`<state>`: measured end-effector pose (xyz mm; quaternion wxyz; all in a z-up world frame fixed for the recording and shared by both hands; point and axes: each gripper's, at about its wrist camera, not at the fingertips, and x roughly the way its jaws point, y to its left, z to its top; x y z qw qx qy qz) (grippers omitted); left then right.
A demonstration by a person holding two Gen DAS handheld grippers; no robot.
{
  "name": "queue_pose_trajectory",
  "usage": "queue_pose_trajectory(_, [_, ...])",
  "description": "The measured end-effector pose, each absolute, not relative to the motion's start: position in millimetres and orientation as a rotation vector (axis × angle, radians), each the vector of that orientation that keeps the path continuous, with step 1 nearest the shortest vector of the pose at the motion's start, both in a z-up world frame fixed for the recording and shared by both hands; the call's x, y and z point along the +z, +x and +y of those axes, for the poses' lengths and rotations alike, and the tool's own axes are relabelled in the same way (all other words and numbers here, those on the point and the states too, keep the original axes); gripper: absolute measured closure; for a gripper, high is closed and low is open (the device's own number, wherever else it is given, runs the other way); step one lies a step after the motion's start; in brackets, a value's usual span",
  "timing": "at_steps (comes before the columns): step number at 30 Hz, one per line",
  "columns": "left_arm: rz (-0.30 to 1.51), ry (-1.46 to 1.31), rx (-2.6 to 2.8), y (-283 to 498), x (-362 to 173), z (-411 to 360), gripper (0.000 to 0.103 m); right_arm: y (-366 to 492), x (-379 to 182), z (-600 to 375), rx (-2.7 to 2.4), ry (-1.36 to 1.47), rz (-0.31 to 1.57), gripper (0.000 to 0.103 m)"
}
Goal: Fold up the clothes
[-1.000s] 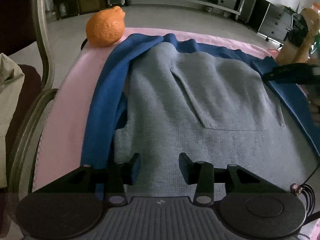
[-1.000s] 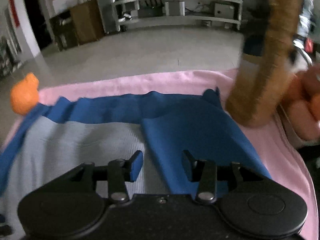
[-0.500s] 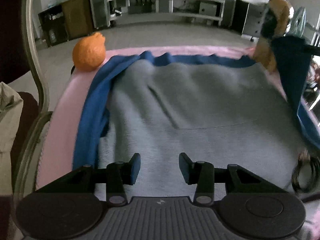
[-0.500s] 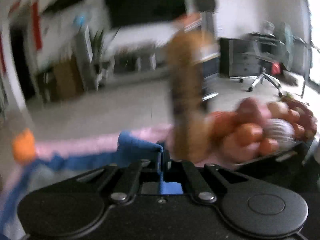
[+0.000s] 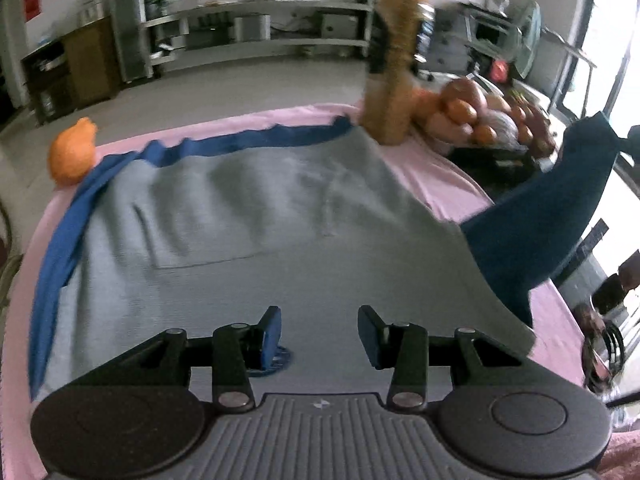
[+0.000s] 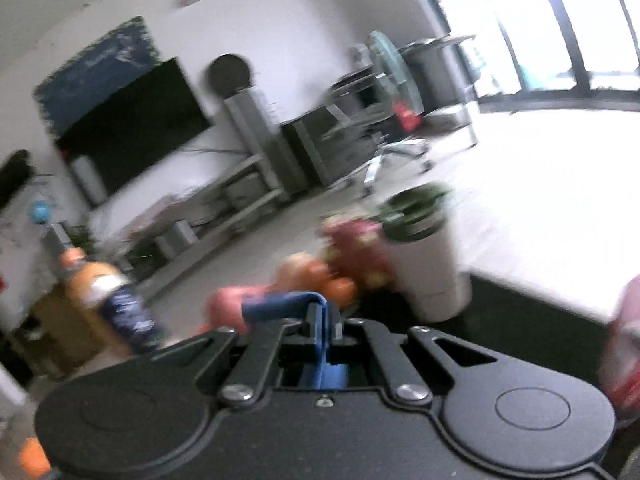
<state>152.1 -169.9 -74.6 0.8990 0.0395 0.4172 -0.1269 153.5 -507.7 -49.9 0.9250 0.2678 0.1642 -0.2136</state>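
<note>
The right wrist view is smeared with motion blur: the bottle at 9 o'clock, the fruit pile and the white cup lack detail. The blue sleeve disappears between the right claw's fingers.

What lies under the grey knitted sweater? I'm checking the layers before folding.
A blue garment shows along the grey knitted sweater's left and far edges, over a pink cloth. How far it reaches underneath is hidden.
</note>
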Motion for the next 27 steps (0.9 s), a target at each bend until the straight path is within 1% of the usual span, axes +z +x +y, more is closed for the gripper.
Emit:
queue_pose_trajectory(3, [0.887, 0.101, -0.295, 146.3, -81.4, -189.5, 0.061, 155.0, -53.3, -518.7, -0.505, 0.503, 0.343, 0.101])
queue_pose_trajectory(4, [0.896, 0.109, -0.306, 144.1, -84.4, -194.6, 0.061, 155.7, -53.0, -518.5, -0.510, 0.495, 0.349, 0.098])
queue_pose_trajectory(6, [0.911, 0.120, -0.321, 139.5, -89.2, -201.8, 0.061, 157.3, -52.2, -518.1, -0.520, 0.478, 0.362, 0.083])
queue_pose_trajectory(7, [0.918, 0.123, -0.327, 137.4, -91.3, -204.1, 0.061, 158.0, -51.8, -517.9, -0.524, 0.470, 0.368, 0.065])
queue_pose_trajectory(8, [0.927, 0.121, -0.332, 136.0, -93.1, -205.0, 0.061, 158.8, -51.5, -517.7, -0.529, 0.462, 0.374, 0.060])
queue_pose_trajectory(15, [0.955, 0.102, -0.349, 131.4, -99.1, -201.0, 0.061, 164.6, -49.7, -517.2, -0.554, 0.416, 0.424, 0.059])
queue_pose_trajectory(17, [0.969, 0.088, -0.349, 132.0, -101.9, -198.6, 0.061, 170.3, -57.1, -525.8, -0.498, 0.493, 0.485, 0.060])
queue_pose_trajectory(20, [1.002, 0.078, -0.354, 132.5, -110.3, -197.9, 0.061, 184.0, -82.4, -536.4, -0.483, 0.598, 0.631, 0.060])
queue_pose_trajectory(24, [1.030, 0.090, -0.361, 130.5, -120.2, -198.4, 0.061, 201.0, -126.0, -549.9, -0.607, 0.662, 0.736, 0.060])
queue_pose_trajectory(25, [1.033, 0.088, -0.363, 130.8, -121.4, -197.9, 0.061, 203.1, -134.6, -554.2, -0.624, 0.685, 0.740, 0.062])
queue_pose_trajectory(27, [1.037, 0.085, -0.364, 131.8, -123.3, -196.9, 0.061, 206.5, -146.1, -559.6, -0.644, 0.726, 0.738, 0.069])
